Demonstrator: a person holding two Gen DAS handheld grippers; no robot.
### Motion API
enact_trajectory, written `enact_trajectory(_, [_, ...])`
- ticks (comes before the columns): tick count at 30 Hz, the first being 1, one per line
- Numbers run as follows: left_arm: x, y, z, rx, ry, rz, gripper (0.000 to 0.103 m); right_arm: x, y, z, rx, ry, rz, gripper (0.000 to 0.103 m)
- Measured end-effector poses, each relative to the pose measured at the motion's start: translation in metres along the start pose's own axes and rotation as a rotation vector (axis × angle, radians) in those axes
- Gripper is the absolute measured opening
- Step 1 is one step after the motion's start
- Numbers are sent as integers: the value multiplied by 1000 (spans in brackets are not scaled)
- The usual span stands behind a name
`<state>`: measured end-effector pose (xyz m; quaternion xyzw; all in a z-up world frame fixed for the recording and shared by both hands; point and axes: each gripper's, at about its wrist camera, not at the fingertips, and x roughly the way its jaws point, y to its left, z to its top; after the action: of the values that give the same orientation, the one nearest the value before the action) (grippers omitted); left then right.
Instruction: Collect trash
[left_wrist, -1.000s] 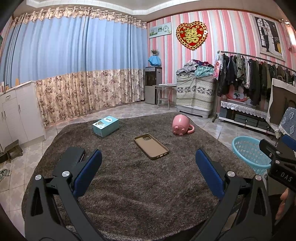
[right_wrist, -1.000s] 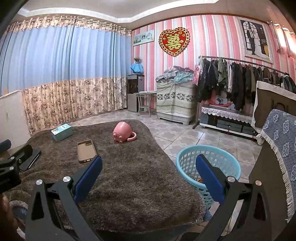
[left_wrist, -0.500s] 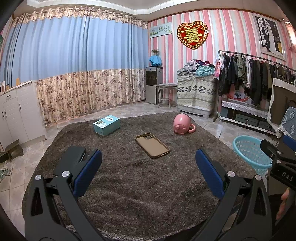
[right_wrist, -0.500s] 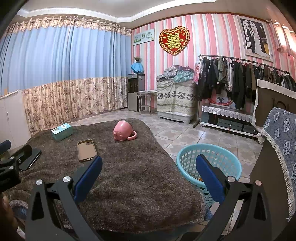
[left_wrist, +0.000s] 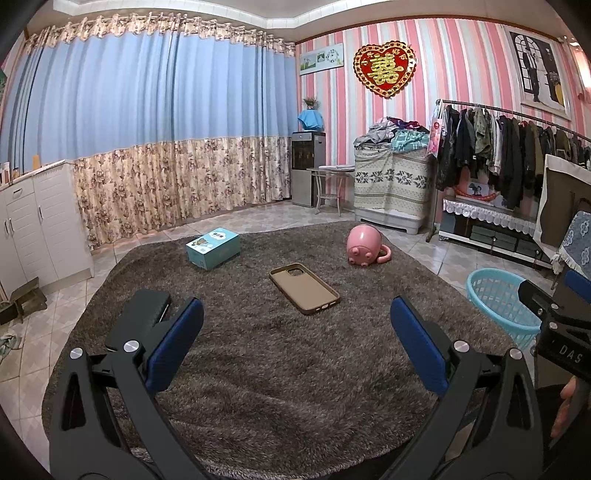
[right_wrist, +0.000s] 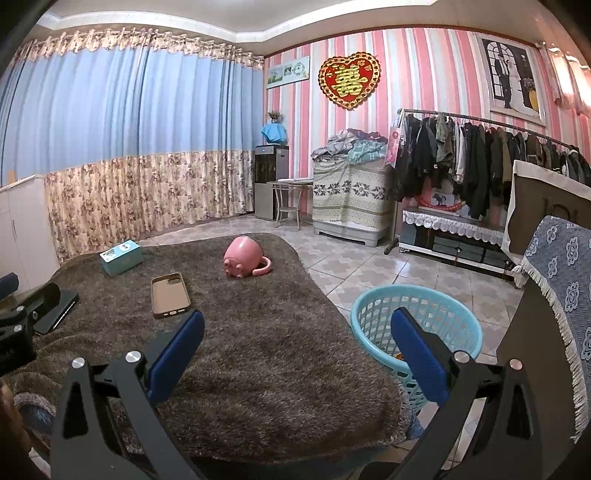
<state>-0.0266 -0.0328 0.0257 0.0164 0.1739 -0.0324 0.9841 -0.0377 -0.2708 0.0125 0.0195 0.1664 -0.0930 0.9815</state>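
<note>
A brown shaggy-covered table (left_wrist: 258, 369) holds a teal box (left_wrist: 213, 247), a tan phone case (left_wrist: 303, 287), a pink pig mug (left_wrist: 364, 246) lying on its side and a black phone (left_wrist: 142, 317). A light blue basket (right_wrist: 417, 325) stands on the floor to the table's right, with something small inside. My left gripper (left_wrist: 295, 347) is open and empty above the table's near part. My right gripper (right_wrist: 295, 350) is open and empty over the table's right edge, its right finger in front of the basket. The same items show in the right wrist view: box (right_wrist: 121, 257), case (right_wrist: 170, 294), mug (right_wrist: 243, 257).
White cabinets (left_wrist: 37, 229) stand at the left. A clothes rack (left_wrist: 509, 147), a covered chest (left_wrist: 391, 184) and a water dispenser (left_wrist: 308, 166) line the far wall. A chair with blue patterned cloth (right_wrist: 557, 295) stands close at the right.
Both views have shifted very slightly; the objects on the table have not moved. Both grippers stay open.
</note>
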Motion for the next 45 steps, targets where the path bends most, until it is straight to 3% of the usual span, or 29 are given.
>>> enact_trajectory(45, [3, 2, -7, -7, 9, 5, 98, 1, -1, -4, -16, -6, 3, 99])
